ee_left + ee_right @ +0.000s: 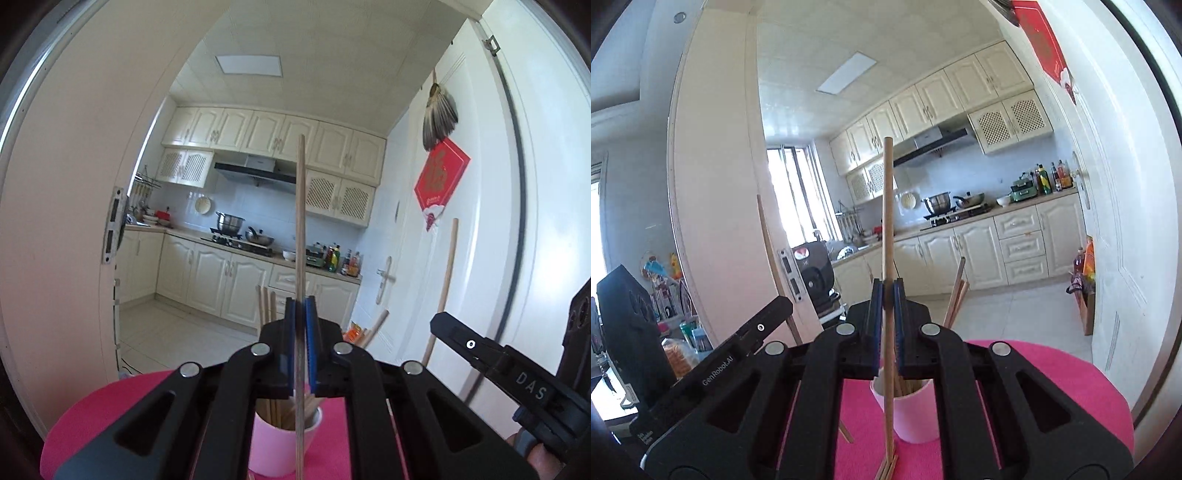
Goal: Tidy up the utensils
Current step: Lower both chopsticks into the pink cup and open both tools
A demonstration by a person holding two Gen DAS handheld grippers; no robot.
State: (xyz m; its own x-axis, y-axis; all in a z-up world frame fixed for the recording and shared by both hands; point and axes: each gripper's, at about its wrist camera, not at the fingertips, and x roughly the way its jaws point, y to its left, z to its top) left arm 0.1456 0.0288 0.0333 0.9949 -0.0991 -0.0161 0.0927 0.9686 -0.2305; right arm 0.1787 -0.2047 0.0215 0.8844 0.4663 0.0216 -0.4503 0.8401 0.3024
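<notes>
Pink cup crowded with upright chopsticks, both grippers close together above; open air overhead

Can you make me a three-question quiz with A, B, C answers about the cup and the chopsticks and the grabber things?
1. Where does the cup stand?
A. on a pink mat
B. on the stove
C. on the floor

2. What colour is the cup?
A. green
B. pale pink
C. black

3. What is the left gripper doing?
A. hanging wide open
B. squeezing a spoon
C. squeezing one upright chopstick

Answers:
1 A: the pink mat spreads under the cup.
2 B: its wall is pale pink, with more chopsticks inside.
3 C: a chopstick stands pinched between its blue pads; the right gripper pinches another chopstick the same way.
</notes>
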